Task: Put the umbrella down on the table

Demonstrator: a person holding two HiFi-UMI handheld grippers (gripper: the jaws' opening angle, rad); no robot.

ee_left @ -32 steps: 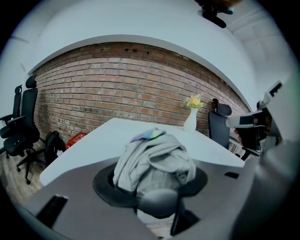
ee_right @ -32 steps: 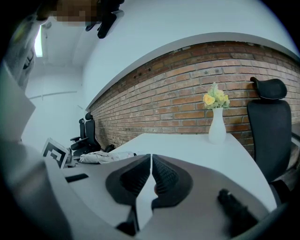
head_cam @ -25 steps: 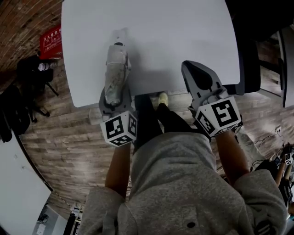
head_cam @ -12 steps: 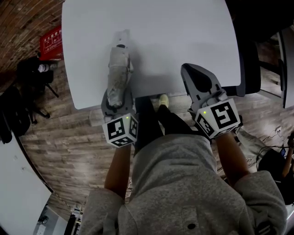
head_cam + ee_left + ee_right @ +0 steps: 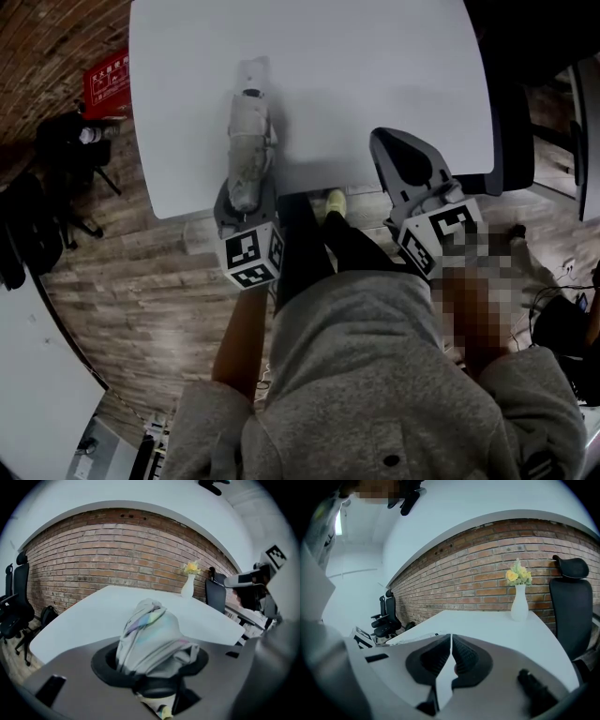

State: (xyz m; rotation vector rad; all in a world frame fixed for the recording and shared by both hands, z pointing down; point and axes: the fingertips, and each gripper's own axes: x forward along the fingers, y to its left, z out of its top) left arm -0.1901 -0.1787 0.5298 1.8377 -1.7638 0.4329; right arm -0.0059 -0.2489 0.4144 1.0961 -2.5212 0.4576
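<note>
L gripper [image 5: 246, 195]: my jaws just been opening; folded umbrella [image 5: 248, 141] sits between them, fabric against both pads, lying on the white table [image 5: 375, 75], centre-left of head view. R gripper [image 5: 389, 145]: jaws together, empty. Flower vase [image 5: 519, 603] seen in gripper views only.

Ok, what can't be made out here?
- Whether the folded umbrella touches the table: head view looks down from above; in the left gripper view the left gripper, jaws just opening, hides its underside.
- Cube on the right gripper: head view, partly under mosaic.
- Print on the red sign: head view, too small.
</note>
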